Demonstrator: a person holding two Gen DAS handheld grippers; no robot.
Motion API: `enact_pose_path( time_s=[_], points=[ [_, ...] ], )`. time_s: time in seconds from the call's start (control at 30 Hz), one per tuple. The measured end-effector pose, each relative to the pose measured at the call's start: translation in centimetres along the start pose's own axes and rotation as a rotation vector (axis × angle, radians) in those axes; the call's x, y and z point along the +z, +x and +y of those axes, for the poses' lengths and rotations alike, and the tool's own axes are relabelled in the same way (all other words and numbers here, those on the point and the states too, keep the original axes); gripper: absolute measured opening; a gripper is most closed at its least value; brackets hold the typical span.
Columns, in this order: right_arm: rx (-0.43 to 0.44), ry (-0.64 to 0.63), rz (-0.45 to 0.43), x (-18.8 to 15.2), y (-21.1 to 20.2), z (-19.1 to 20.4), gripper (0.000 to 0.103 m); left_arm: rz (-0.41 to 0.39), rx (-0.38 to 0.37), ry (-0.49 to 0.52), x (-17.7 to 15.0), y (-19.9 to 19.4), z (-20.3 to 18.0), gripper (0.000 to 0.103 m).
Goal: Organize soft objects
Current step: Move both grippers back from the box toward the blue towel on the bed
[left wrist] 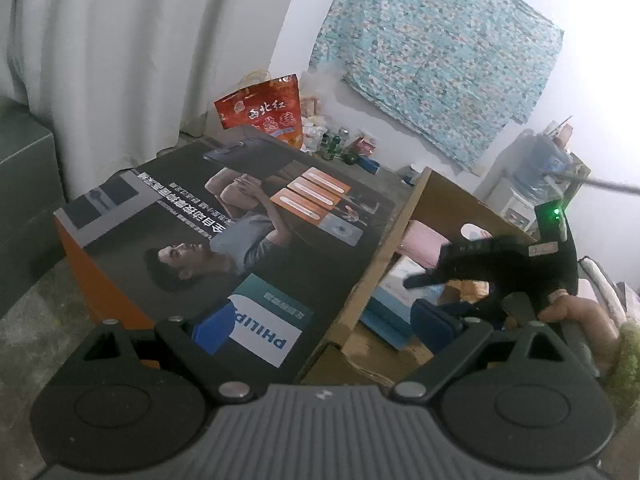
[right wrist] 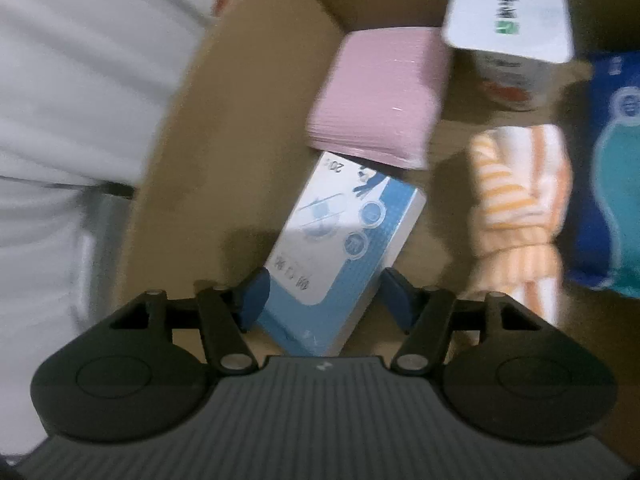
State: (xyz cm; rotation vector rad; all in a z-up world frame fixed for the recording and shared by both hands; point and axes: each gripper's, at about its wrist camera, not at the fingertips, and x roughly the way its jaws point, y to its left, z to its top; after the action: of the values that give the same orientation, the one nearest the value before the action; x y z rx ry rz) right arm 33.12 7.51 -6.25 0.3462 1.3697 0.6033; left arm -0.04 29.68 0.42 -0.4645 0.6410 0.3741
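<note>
An open cardboard box (right wrist: 256, 44) holds a pink soft pack (right wrist: 380, 92), a light blue mask packet (right wrist: 340, 240), an orange-and-white striped cloth (right wrist: 516, 216), a white tub (right wrist: 508, 20) and a dark blue pack (right wrist: 612, 168). My right gripper (right wrist: 324, 300) hangs over the box, jaws apart on either side of the blue packet's near end; the view is blurred. My left gripper (left wrist: 316, 320) is wide open and empty above the Philips carton (left wrist: 224, 232), left of the box (left wrist: 448, 200). The right gripper (left wrist: 500, 264) shows in the left wrist view, inside the box.
A red gift bag (left wrist: 264, 108), bottles and clutter (left wrist: 340, 144) stand behind the carton. White curtain (left wrist: 120, 60) at left, patterned cloth (left wrist: 440, 48) on the wall, water dispenser (left wrist: 536, 176) at right.
</note>
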Motion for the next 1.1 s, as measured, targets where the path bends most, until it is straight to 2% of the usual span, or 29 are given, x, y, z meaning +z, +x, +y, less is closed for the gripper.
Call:
enact_pose_path(
  time_s=[0.2, 0.33, 0.5, 0.67, 0.8, 0.93, 1.1],
  points=[
    [0.075, 0.020, -0.041, -0.7, -3.5, -0.8, 0.064, -0.004, -0.025, 0.016, -0.2, -0.8, -1.2, 0.095],
    [0.196, 0.012, -0.110, -2.1, -9.5, -1.3, 0.069, -0.014, -0.063, 0.044, -0.4, -1.7, -2.7, 0.096],
    [0.273, -0.032, -0.287, -5.9, -19.8, -3.7, 0.080, -0.015, -0.132, 0.100, -0.7, -2.6, -5.5, 0.097],
    [0.234, -0.015, -0.470, -11.9, -27.8, -9.3, 0.084, -0.004, -0.214, 0.186, -1.6, -3.2, -9.4, 0.099],
    [0.154, 0.064, -0.580, -17.0, -31.2, -15.0, 0.084, 0.007, -0.289, 0.258, -2.6, -3.4, -13.0, 0.100],
    [0.082, 0.164, -0.637, -21.0, -30.8, -20.6, 0.084, 0.042, -0.344, 0.362, -3.6, -3.0, -17.4, 0.100],
    [0.057, 0.276, -0.664, -24.2, -29.1, -25.9, 0.084, 0.098, -0.422, 0.436, -4.7, -1.9, -22.8, 0.100]
  ],
)
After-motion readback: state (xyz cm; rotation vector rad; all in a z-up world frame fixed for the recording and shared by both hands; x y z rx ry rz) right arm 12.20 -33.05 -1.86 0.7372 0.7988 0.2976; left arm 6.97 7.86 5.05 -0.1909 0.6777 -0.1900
